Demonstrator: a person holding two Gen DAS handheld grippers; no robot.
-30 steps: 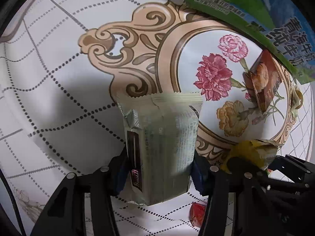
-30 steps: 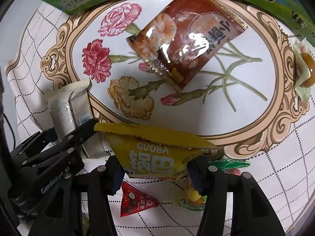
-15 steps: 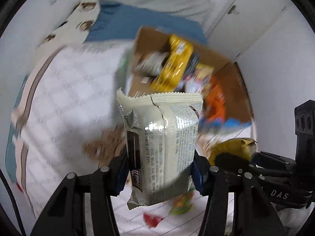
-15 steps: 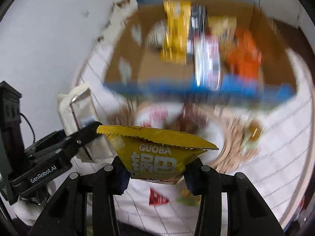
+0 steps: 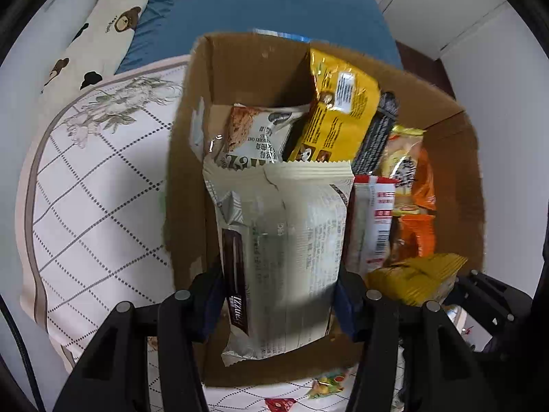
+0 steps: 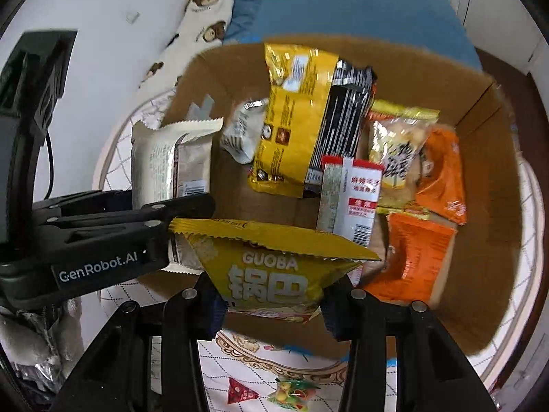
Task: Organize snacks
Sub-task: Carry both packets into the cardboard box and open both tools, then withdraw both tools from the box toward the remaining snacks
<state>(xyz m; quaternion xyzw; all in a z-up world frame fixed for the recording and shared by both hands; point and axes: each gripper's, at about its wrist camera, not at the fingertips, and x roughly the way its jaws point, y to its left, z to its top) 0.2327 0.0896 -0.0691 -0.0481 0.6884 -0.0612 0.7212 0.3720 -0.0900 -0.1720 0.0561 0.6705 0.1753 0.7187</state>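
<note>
My left gripper (image 5: 278,304) is shut on a cream-white biscuit packet (image 5: 284,250), held upright over the left part of an open cardboard box (image 5: 185,144). My right gripper (image 6: 271,309) is shut on a yellow GUOBA snack bag (image 6: 271,271) above the box's (image 6: 494,178) near edge. In the right wrist view the left gripper (image 6: 192,213) with its cream packet (image 6: 168,164) hangs at the left. The box holds several packets: yellow (image 6: 291,116), black-striped (image 6: 346,116), red-and-white (image 6: 350,199) and orange (image 6: 418,257).
The box stands on a round table with a white dotted-grid cloth (image 5: 96,206). Small wrapped candies (image 6: 240,391) lie on the cloth near the bottom edge. Behind are a blue cushion (image 5: 267,3) and a bear-print pillow (image 5: 109,24).
Both grippers rose from the flower-patterned cloth and swung over to the cardboard box, each keeping its packet. The view went from the tabletop to the box's inside.
</note>
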